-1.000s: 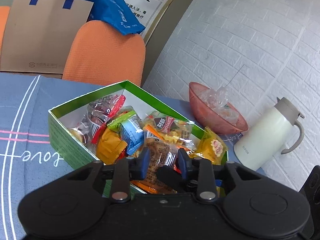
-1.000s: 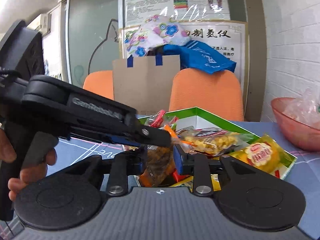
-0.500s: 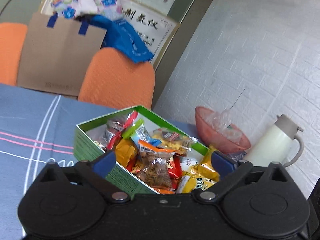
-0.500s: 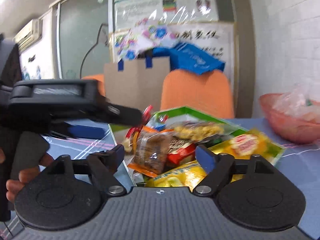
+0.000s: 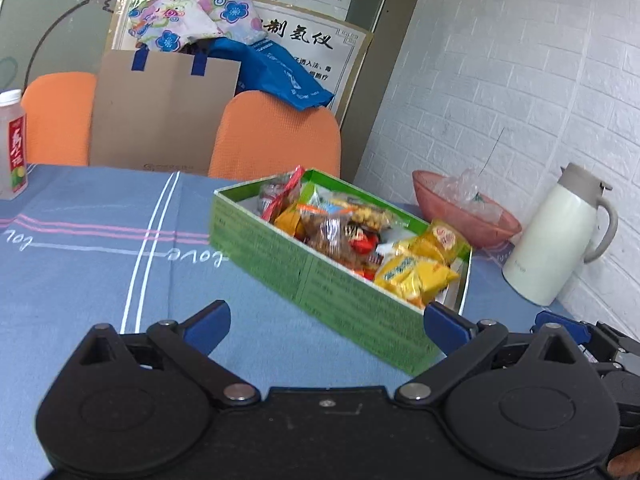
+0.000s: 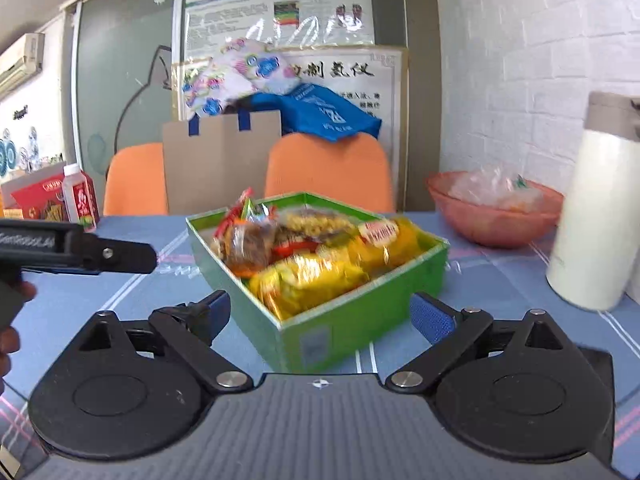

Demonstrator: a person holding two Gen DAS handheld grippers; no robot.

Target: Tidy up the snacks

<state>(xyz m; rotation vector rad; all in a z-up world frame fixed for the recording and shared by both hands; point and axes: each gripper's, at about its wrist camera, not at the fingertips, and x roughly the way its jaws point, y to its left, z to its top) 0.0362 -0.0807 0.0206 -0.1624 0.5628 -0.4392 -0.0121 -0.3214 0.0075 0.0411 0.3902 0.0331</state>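
A green box [image 5: 256,236] full of wrapped snacks stands on the blue tablecloth; it also shows in the right wrist view [image 6: 360,316]. A brown snack packet [image 5: 330,234] lies among yellow packets [image 5: 416,276] inside it. My left gripper [image 5: 326,322] is open and empty, held back from the box's near side. My right gripper [image 6: 320,314] is open and empty, just in front of the box's near corner. The left gripper [image 6: 80,248] shows at the left of the right wrist view.
A pink bowl [image 5: 464,216] with plastic wrap and a white thermos jug [image 5: 560,240] stand right of the box by the brick wall. A drink bottle [image 5: 12,144] stands far left. Orange chairs [image 5: 276,136] and a paper bag [image 5: 164,112] are behind the table.
Both grippers were shut on the brown snack packet over the box. They opened, left it in the box, and pulled back and away from it.
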